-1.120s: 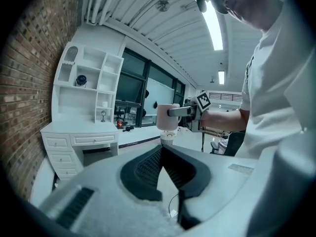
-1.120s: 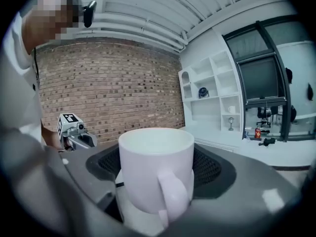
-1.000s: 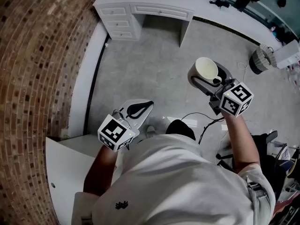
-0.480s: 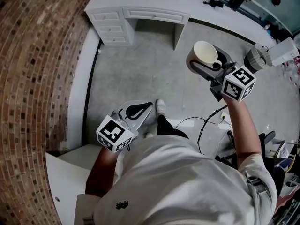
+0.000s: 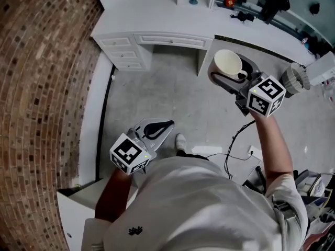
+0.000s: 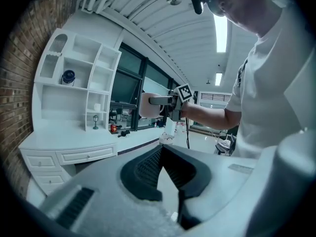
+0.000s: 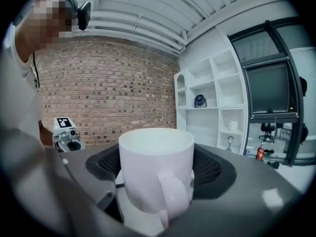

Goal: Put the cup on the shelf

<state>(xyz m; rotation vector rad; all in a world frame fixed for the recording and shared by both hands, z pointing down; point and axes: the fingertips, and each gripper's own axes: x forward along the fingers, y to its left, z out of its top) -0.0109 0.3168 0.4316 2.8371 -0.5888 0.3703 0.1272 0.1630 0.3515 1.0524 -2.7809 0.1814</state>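
A white cup with a handle is held upright in my right gripper, whose jaws are shut on its sides. In the right gripper view the cup fills the middle, handle toward the camera, dark pads on both sides. The white shelf unit stands ahead against the wall, above the white desk. My left gripper hangs low over the floor, shut and holding nothing. Its view shows the shelf unit at the left and the held cup in the distance.
A brick wall runs along the left. The desk has drawers on its left side. Shelf compartments hold a dark round object, a small stemmed piece and a small white mug. A cable lies on the floor; a basket stands right.
The desk and shelf base have come further into the head view. My right gripper still carries the cup, now close to the desk's front edge. The left gripper stays low.
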